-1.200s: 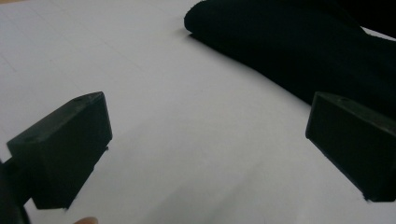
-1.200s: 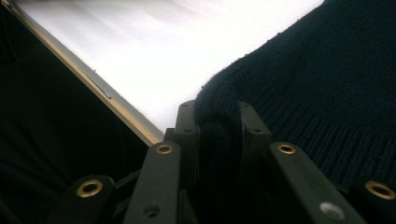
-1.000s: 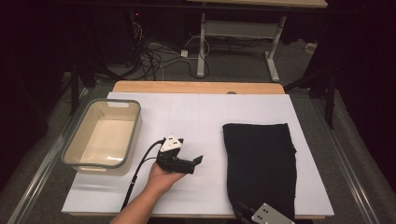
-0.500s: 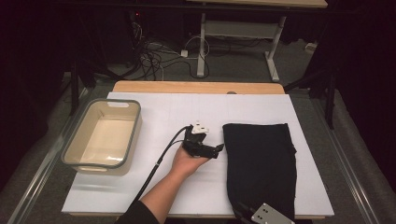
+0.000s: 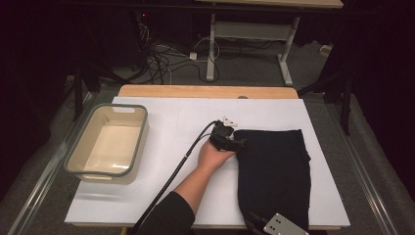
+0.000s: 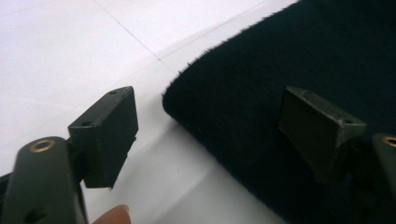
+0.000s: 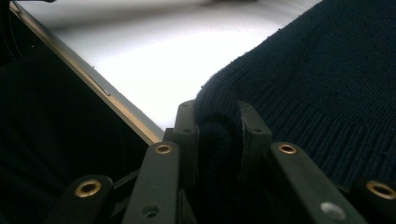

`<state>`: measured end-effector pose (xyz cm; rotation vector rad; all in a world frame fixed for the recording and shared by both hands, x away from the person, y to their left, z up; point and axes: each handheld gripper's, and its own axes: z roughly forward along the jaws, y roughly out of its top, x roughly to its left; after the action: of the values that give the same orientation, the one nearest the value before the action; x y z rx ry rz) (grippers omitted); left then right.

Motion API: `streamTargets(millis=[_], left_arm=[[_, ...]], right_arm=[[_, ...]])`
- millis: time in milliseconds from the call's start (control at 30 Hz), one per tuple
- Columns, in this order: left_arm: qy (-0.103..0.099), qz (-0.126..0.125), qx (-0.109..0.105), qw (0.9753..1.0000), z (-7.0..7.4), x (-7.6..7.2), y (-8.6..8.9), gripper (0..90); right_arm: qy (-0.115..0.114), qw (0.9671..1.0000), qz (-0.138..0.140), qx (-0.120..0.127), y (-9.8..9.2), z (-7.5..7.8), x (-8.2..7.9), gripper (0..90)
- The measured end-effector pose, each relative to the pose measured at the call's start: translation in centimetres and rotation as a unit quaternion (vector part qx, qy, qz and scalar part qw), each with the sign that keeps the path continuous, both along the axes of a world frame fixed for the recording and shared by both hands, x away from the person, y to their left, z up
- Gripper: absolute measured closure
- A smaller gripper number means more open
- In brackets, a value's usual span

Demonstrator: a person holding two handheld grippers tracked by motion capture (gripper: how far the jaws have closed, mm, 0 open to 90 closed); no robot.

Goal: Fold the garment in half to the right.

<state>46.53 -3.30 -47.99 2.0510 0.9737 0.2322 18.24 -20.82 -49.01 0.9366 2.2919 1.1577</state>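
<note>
Left third of the white table top (image 5: 161, 196): a grey-rimmed beige tub (image 5: 106, 144) sits near the left edge, nothing visible in it, with bare white between it and the arm. A strip of wooden table edge (image 5: 208, 91) runs along the far side; beyond it are dark floor, loose cables (image 5: 166, 61) and a metal stand (image 5: 247, 36).

Centre: the left gripper (image 5: 234, 145) is held at the near-left corner area of the black knitted cloth (image 5: 274, 171), its cable trailing back toward the near edge. In the left gripper view its jaws stand wide apart, one over bare white surface, the other over the cloth; the cloth's folded, rounded edge (image 6: 219, 126) lies between them, not clamped. Whether the jaw tips touch the table cannot be told from here.

Right: the cloth lies flat on the right half of the table top, roughly rectangular, ribbed, its long sides running near to far. White margin stays free on its far and right sides. At the near edge the right gripper (image 5: 276, 226) shows its grey plate. In the right gripper view its jaws are closed tight on a bunched fold of the cloth (image 7: 219, 140), beside the table's near rim (image 7: 93, 88).
</note>
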Motion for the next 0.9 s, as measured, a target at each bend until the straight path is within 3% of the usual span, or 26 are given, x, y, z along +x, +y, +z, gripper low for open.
streamTargets(millis=[133, 200, 300, 500, 733, 900], left_arm=[[0.036, 0.017, 0.017, 0.9991, -0.4, 0.9, -0.6, 24.5], [0.041, 0.024, 0.018, 0.9987, -0.4, 1.0, -0.7, 26.7], [0.041, 0.030, 0.016, 0.9986, -0.4, 1.0, -0.7, 30.8], [0.041, 0.022, 0.008, 0.9989, -0.4, 0.6, -1.1, 47.8], [0.043, 0.013, 0.000, 0.9990, -0.5, 0.4, -1.2, 59.1], [0.031, 0.004, 0.002, 0.9995, -0.5, 0.2, -1.3, 66.0]], right_arm=[[0.000, 1.0000, 0.001, 0.001, 0.0, 0.0, 0.0, 73.9], [0.000, 1.0000, 0.001, 0.001, 0.0, 0.0, 0.0, 73.9], [0.000, 1.0000, 0.000, 0.001, 0.0, 0.0, 0.0, 73.9], [0.000, 1.0000, -0.002, 0.000, 0.1, -0.1, 0.0, 73.9], [0.000, 1.0000, -0.001, 0.000, 0.1, -0.1, 0.0, 73.8], [-0.001, 1.0000, -0.002, -0.001, 0.1, -0.1, 0.0, 73.8]])
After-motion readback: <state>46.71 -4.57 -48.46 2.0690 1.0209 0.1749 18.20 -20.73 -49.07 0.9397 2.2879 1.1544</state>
